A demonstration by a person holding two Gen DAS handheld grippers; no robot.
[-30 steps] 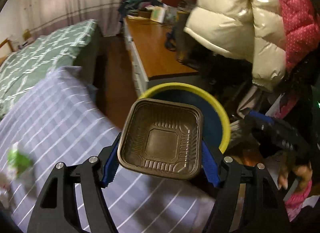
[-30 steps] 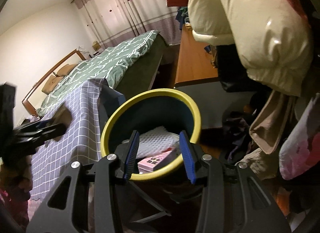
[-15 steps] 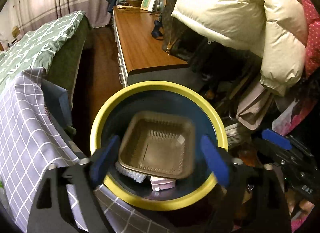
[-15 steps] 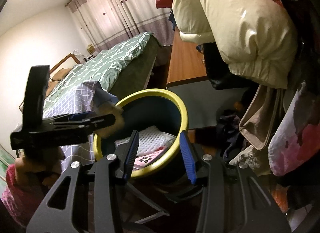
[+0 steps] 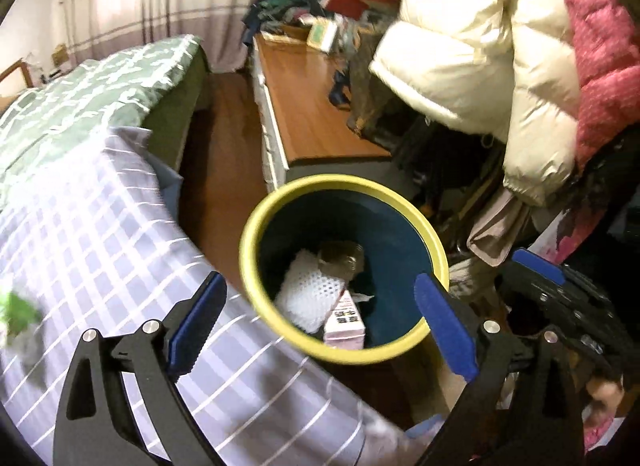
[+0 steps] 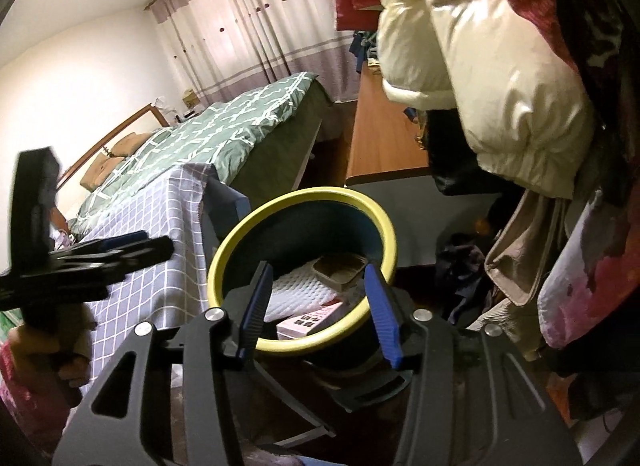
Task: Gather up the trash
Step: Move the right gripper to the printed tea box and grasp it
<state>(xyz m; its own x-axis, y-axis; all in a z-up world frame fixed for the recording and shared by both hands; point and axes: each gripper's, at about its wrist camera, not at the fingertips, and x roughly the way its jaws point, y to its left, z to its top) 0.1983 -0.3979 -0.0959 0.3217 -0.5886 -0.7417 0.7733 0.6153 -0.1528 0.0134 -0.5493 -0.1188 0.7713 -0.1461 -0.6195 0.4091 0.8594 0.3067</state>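
My left gripper point(image 5: 320, 306) opening wide, empty; right gripper point(image 6: 318, 310) opening, empty (tray point(image 6: 340, 269) in bin point(image 6: 304, 346)).

A lilac checked cloth point(image 5: 120, 266) covers the counter point(image 6: 224, 197), with a blurred green scrap point(image 5: 16, 312) lying on it near the left edge. Beyond it, the bed point(image 6: 224, 133) carries a green patterned quilt point(image 5: 80, 93). The dark wooden floor point(image 5: 224, 153) bears the yellow-rimmed bin point(image 5: 344, 352) beside the counter.
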